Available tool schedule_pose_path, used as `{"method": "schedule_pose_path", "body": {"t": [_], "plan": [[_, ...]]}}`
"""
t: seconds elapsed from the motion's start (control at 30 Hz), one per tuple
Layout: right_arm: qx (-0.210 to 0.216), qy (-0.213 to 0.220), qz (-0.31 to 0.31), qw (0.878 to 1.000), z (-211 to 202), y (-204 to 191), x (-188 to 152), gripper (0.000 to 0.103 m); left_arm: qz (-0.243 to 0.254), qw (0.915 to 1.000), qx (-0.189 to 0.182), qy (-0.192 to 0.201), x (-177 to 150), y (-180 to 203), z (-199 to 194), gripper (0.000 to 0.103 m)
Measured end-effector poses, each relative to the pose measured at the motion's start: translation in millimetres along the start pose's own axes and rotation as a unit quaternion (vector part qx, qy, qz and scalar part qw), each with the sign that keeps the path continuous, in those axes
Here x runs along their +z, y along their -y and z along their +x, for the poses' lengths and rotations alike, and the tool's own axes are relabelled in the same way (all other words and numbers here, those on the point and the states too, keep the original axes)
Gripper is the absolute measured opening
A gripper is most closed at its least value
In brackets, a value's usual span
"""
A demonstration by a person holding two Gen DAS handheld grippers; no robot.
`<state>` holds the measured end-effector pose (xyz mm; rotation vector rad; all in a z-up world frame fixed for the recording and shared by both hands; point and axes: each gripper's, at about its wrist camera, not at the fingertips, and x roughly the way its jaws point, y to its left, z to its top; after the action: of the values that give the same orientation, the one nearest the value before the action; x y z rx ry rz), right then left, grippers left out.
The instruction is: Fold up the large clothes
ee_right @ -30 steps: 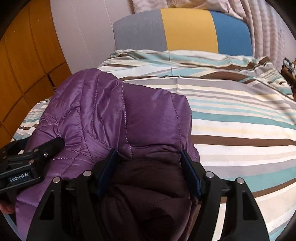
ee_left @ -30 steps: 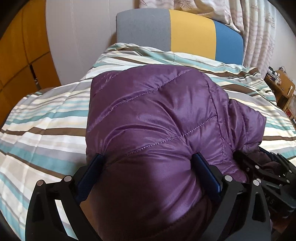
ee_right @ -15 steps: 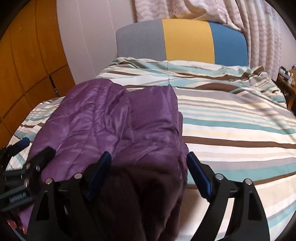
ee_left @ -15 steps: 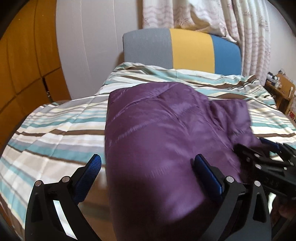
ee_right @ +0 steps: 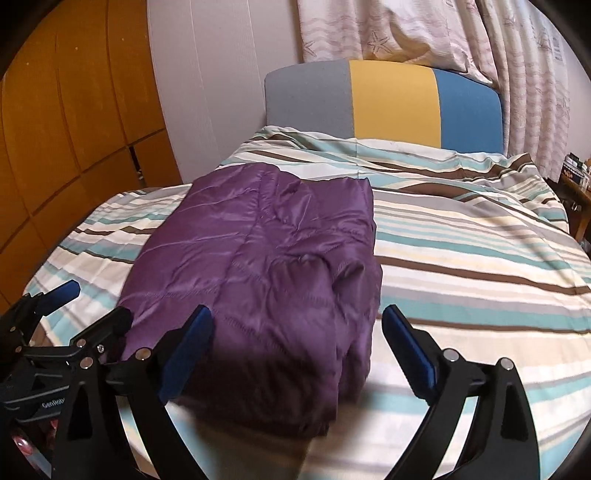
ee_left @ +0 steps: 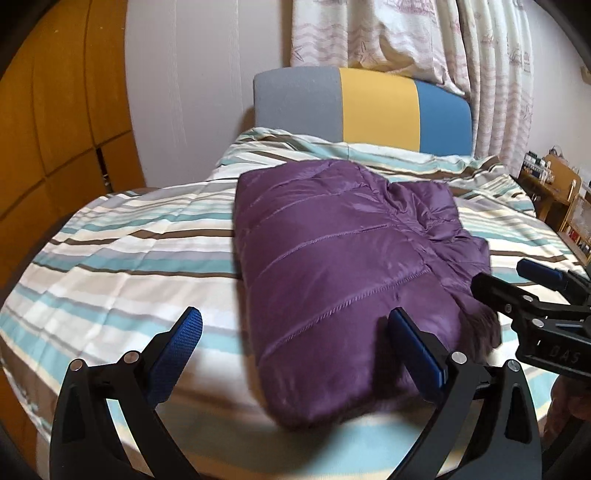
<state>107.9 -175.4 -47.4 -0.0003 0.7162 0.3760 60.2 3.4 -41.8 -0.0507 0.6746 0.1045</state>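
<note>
A purple quilted puffer jacket point(ee_left: 343, 258) lies folded in a rough rectangle on the striped bed; it also shows in the right wrist view point(ee_right: 266, 280). My left gripper point(ee_left: 295, 347) is open and empty, held just before the jacket's near left corner, apart from it. My right gripper point(ee_right: 295, 347) is open and empty over the jacket's near right end. The right gripper also shows at the right edge of the left wrist view point(ee_left: 532, 299), and the left gripper at the lower left of the right wrist view point(ee_right: 62, 321).
The bed has a striped cover point(ee_left: 122, 266) and a grey, yellow and blue headboard point(ee_left: 362, 107). Orange wooden cabinets point(ee_left: 55, 122) stand at the left. Patterned curtains point(ee_right: 424, 33) hang behind. A wooden shelf unit point(ee_left: 554, 195) stands at the right.
Both grippers have let go of the jacket and pulled back and up. The jacket, held bunched between the fingers before, now lies flat and folded on the bed.
</note>
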Motion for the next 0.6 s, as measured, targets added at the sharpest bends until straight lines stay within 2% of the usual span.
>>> {"method": "schedule_pose_path", "body": {"t": [0.13,0.2,0.43,0.6], "plan": [[0.010,0.007,0.010,1.000,-25,0,-9,0.099,-0.032,0.9993,-0.017,0.010,-4,-10,-21,0.100],[0.017,0.012,0.015,1.000,-36,2,-11,0.100,-0.039,0.9991,-0.010,0.009,-5,-12,-29,0.100],[0.036,0.024,0.017,0.999,-69,-1,-21,0.101,-0.031,0.9990,-0.015,0.028,-9,-11,-60,0.100],[0.029,0.031,0.007,0.999,-75,-5,-22,0.101,-0.026,0.9990,-0.003,0.037,-9,-7,-65,0.100]]}}
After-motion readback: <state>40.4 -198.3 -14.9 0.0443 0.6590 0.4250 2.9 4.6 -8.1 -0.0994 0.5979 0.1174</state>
